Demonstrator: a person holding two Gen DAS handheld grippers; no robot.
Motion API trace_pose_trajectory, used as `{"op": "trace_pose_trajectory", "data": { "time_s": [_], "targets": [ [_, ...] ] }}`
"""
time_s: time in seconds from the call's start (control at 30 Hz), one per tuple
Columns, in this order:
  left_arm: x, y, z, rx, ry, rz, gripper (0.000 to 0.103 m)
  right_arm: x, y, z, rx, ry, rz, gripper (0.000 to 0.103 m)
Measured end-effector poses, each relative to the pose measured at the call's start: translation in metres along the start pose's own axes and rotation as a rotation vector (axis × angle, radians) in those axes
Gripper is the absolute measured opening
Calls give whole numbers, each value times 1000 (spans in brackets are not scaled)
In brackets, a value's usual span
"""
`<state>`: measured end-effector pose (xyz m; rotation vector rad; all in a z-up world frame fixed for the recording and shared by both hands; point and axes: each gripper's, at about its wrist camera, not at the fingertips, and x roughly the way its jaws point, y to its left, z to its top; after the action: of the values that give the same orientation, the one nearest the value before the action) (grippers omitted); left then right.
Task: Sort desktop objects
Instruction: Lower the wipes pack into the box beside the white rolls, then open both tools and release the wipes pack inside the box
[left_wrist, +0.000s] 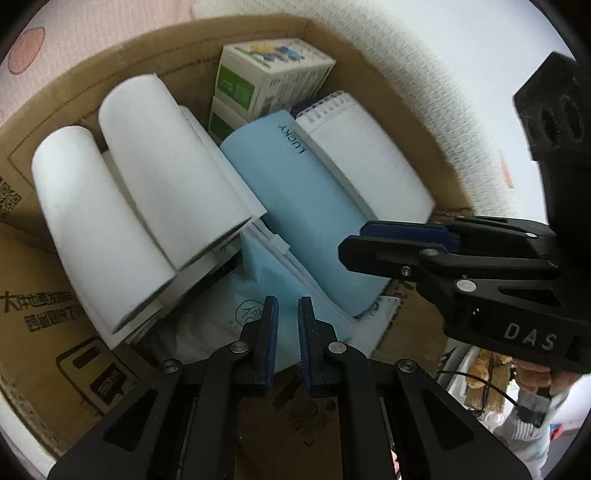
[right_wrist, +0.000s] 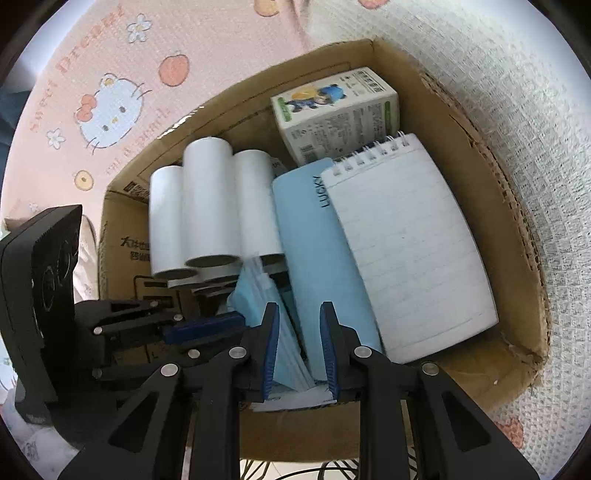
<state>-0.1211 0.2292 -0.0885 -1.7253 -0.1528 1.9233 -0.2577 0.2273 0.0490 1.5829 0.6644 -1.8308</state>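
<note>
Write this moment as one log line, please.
stage: sorting | left gripper: open, empty | right gripper: open, empty | brown cardboard box: white paper rolls, light-blue LUCKY notebook, white spiral notepad

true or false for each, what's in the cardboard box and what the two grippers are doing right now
1. The spiral notepad lies inside the cardboard box. True.
2. The blue notebook reads LUCKY. True.
3. The right gripper is clamped on a white roll. False: its jaws stand apart above the box, gripping nothing.
4. The green and white carton stands outside the box. False: it sits in a far corner inside.
5. The left gripper holds nothing. True.
</note>
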Motion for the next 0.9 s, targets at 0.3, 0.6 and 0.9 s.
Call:
{"op": "trace_pose_trajectory", "data": {
  "time_s": [0.3, 0.6, 0.9],
  "targets": [
    [25, -1, 3, 1, 83, 89, 12, 2, -10, 2, 8, -7, -11, 20],
    [40, 4, 1, -19, 171, 166, 8, -5, -15, 4, 18, -14, -77, 20],
    [45, 13, -2, -47, 234, 160, 8, -13, -14, 11, 42, -26, -95, 20]
  ]
}}
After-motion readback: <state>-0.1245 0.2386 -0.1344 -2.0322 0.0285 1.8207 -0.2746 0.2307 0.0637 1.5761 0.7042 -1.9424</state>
